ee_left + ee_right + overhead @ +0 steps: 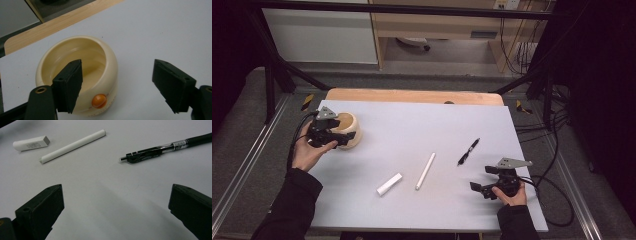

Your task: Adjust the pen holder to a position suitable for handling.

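Observation:
A cream bowl point(348, 129) with an orange knob point(99, 100) on its side stands at the table's far left. My left gripper point(341, 138) is at the bowl. In the left gripper view one jaw hangs over the hollow of the bowl point(105, 62) and the other stands well clear over the table, so the near wall lies between them untouched; my left gripper point(116, 85) is open. At the near right my right gripper point(477, 189) rests open, and between the jaws of my right gripper point(115, 205) there is only table.
A black pen point(468, 151) point(160, 150), a long white stick point(425, 171) point(72, 146) and a short white block point(389, 184) point(31, 143) lie in the middle of the pale table sheet point(437, 125). A wooden edge point(412, 96) runs along the far side. Cables trail at the right.

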